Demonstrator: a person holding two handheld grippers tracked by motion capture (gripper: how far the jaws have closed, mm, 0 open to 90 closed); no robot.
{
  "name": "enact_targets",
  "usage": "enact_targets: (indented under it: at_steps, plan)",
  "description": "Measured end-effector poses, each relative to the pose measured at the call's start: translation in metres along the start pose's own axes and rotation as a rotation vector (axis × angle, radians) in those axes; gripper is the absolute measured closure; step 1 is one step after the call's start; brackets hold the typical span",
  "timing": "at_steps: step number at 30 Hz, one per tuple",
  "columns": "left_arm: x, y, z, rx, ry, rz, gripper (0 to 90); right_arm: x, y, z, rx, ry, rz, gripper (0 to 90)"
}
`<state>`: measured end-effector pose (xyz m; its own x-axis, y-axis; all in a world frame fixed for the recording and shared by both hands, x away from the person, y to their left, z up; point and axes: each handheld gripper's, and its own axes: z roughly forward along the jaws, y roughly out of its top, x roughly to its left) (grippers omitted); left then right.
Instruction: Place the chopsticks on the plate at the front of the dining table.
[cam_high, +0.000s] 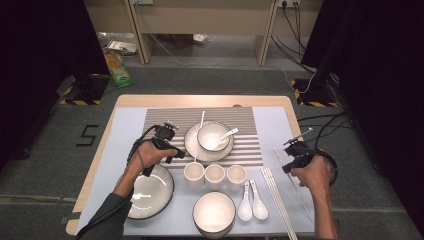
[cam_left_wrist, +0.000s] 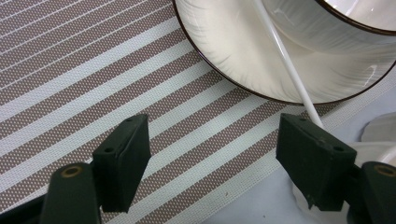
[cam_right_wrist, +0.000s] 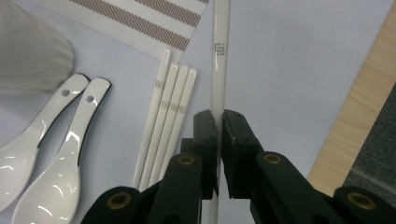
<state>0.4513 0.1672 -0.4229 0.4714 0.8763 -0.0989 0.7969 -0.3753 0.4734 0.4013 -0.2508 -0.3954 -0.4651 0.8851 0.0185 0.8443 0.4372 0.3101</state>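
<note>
Slip risk: right gripper fingers clamped on single chopstick, thin and glossy, above surface beside chopstick bundle; could pivot or drop. Left gripper fingers apart over placemat, near plate.

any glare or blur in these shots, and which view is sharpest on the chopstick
High view: soft overall, glare patches on the big plate and bowl. Left gripper view: placemat weave crisp, its tongs slightly soft. Right gripper view: sharpest on the chopstick, its logo readable; bright highlights on the spoons.
</note>
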Motion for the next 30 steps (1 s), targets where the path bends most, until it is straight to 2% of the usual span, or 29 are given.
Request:
enact_targets:
  at_steps: [3, 6, 10, 15, 30]
  plan:
    - [0.000, 0.000, 0.000, 0.003, -0.001, 0.000, 25.5, 0.000, 0.001, -0.002, -0.014, 0.002, -0.003, 84.5]
    - [0.000, -0.001, 0.001, 0.002, -0.001, -0.003, 25.6, 0.000, 0.000, 0.000, -0.001, -0.001, -0.004, 84.5]
    - [-0.001, -0.001, 0.003, 0.010, -0.002, 0.003, 25.6, -0.001, 0.000, 0.019, 0.066, -0.021, -0.004, 84.4]
    - [-0.001, -0.001, 0.005, 0.013, 0.000, 0.005, 25.6, -0.005, -0.002, 0.039, 0.108, -0.011, 0.011, 84.4]
    - [0.001, -0.003, 0.004, 0.015, 0.002, 0.001, 25.6, -0.009, -0.008, 0.055, 0.093, 0.002, 0.019, 84.4]
